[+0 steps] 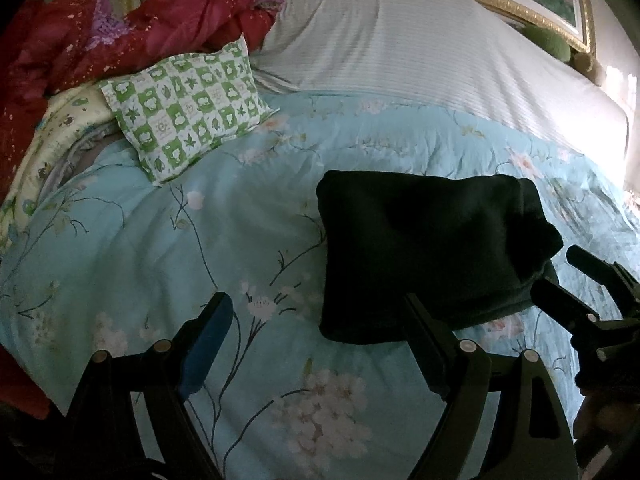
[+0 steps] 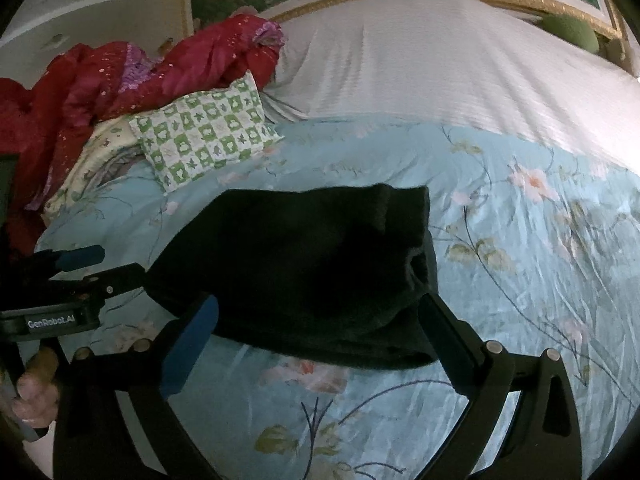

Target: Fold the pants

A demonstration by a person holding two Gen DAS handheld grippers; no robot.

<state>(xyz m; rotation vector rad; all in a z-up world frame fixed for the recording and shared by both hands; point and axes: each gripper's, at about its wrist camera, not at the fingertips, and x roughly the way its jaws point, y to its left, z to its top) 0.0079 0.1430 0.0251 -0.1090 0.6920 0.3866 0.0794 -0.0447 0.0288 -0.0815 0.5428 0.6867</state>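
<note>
The dark pants (image 2: 304, 268) lie folded into a thick soft bundle on the floral quilt (image 1: 160, 240); both the left gripper (image 1: 316, 344) and right gripper (image 2: 320, 340) stand released, empty; limp, light cloth, best pinched at a folded edge.

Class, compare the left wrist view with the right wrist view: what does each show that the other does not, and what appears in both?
Only the left wrist view shows the right tongs from the side. Only the right wrist view shows the left tongs from the side, the "GenRobot.AI" label and a person's fingers. Both show the folded dark pants on the floral blue quilt, the green checked pillow and the red blanket.
</note>
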